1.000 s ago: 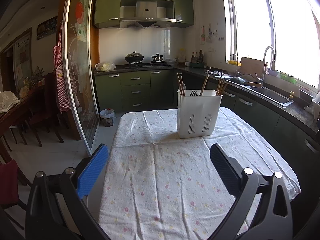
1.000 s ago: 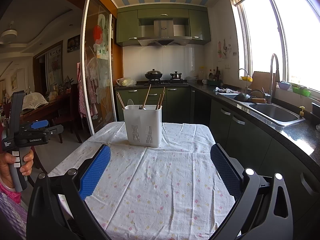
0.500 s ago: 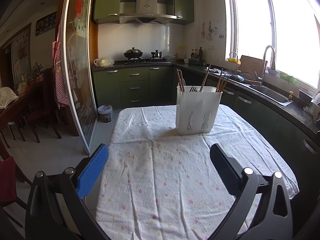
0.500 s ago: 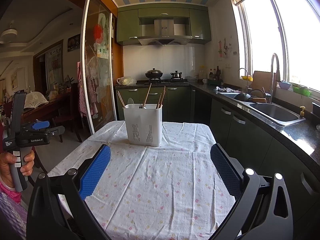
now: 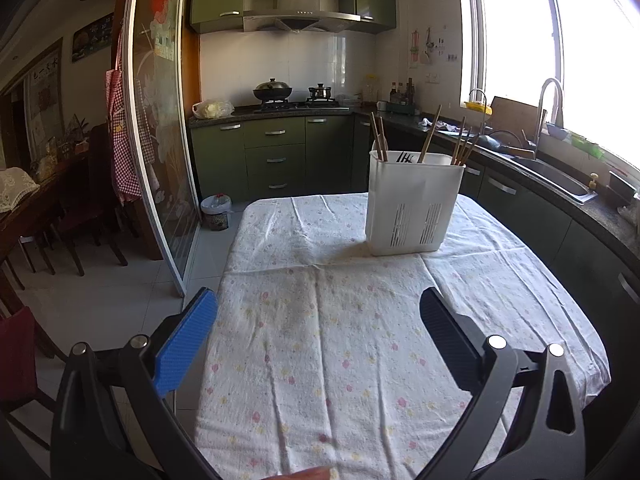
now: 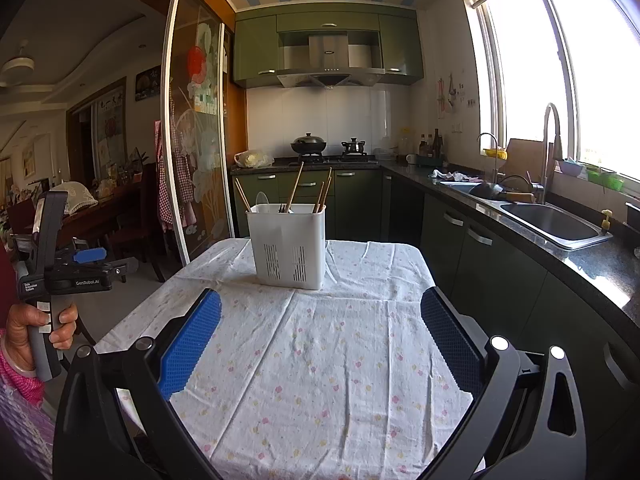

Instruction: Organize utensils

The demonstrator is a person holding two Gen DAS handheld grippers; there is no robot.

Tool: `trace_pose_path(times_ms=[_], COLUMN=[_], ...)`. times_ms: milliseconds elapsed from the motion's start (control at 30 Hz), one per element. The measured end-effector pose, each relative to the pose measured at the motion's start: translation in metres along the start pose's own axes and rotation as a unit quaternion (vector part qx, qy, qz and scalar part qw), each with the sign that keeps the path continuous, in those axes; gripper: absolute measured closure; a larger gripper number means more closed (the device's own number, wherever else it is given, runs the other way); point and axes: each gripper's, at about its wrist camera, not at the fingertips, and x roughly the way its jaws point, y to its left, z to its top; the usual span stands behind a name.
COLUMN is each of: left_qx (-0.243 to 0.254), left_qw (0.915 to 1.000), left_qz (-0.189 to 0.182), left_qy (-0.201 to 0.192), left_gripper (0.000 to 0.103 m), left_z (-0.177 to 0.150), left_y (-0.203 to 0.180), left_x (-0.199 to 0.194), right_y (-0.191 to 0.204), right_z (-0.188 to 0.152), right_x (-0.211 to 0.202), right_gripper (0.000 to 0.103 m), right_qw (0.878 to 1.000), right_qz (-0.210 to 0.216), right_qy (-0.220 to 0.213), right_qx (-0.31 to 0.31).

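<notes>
A white slotted utensil holder [image 5: 414, 204] [image 6: 289, 246] stands upright on the far part of a table with a flowered white cloth [image 5: 332, 344] [image 6: 320, 352]. Several wooden chopsticks [image 5: 430, 134] [image 6: 296, 186] and dark fork tips [image 5: 404, 157] stick out of it. My left gripper [image 5: 318, 316] is open and holds nothing, well short of the holder. My right gripper [image 6: 320, 316] is likewise open and holds nothing. The left gripper's body [image 6: 64, 276] also shows at the left of the right wrist view, held by a hand [image 6: 36, 324].
A dark counter with a sink [image 6: 556, 224] and tap runs along the right. Green cabinets [image 5: 276, 156], a stove with pots [image 6: 308, 146] and a small bin [image 5: 216, 210] lie beyond. A glass sliding door [image 5: 164, 120] and dining chairs stand left.
The left wrist view has tilted down and shifted slightly, so the holder sits a little nearer. The right gripper has barely moved. Both stay open.
</notes>
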Motion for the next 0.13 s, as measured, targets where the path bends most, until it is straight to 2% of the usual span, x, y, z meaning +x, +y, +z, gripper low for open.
trace_pose_path(times_ms=[133], left_qx=[0.009], left_qw=[0.9995], left_qz=[-0.008], left_qy=[0.030], left_gripper=[0.007], left_z=[0.001], left_y=[0.004], left_x=[0.040], right_y=[-0.005], right_z=[-0.002], right_x=[0.017], right_gripper=[0.004], right_qw=[1.000], right_qz=[0.009], right_qy=[0.014], right_qx=[0.010])
